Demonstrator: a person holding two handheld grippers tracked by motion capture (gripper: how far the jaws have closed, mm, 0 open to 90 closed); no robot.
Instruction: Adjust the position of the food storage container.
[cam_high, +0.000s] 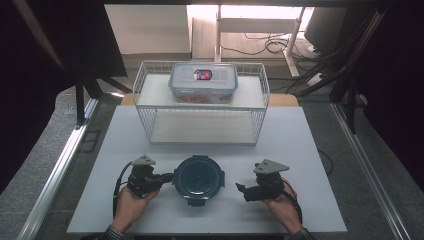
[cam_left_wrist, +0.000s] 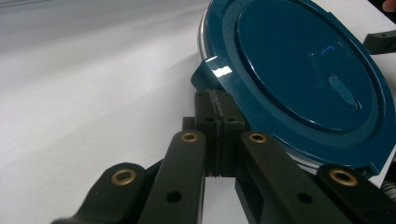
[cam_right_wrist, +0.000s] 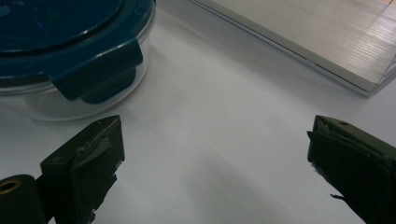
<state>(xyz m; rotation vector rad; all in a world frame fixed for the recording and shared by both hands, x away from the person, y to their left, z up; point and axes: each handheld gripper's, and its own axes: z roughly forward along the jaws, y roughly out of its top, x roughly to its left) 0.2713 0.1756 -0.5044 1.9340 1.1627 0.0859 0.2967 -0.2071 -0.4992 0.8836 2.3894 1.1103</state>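
A round clear container with a dark teal lid (cam_high: 198, 179) stands on the white table near the front edge. My left gripper (cam_high: 170, 176) is at its left side, jaws shut together with nothing between them. In the left gripper view the closed tips (cam_left_wrist: 215, 105) sit just below the lid's side clip (cam_left_wrist: 212, 72), touching or nearly touching it. My right gripper (cam_high: 241, 189) rests to the container's right, jaws wide open and empty. In the right gripper view (cam_right_wrist: 215, 140) the container (cam_right_wrist: 60, 28) and one folded-down clip (cam_right_wrist: 100, 65) lie a little ahead and to the left.
A white wire rack (cam_high: 201, 107) with two shelves stands behind the container. A rectangular lidded box (cam_high: 203, 82) sits on its top shelf. The rack's lower board (cam_right_wrist: 327, 37) shows in the right gripper view. Bare white table surface (cam_high: 300, 165) lies around both hands.
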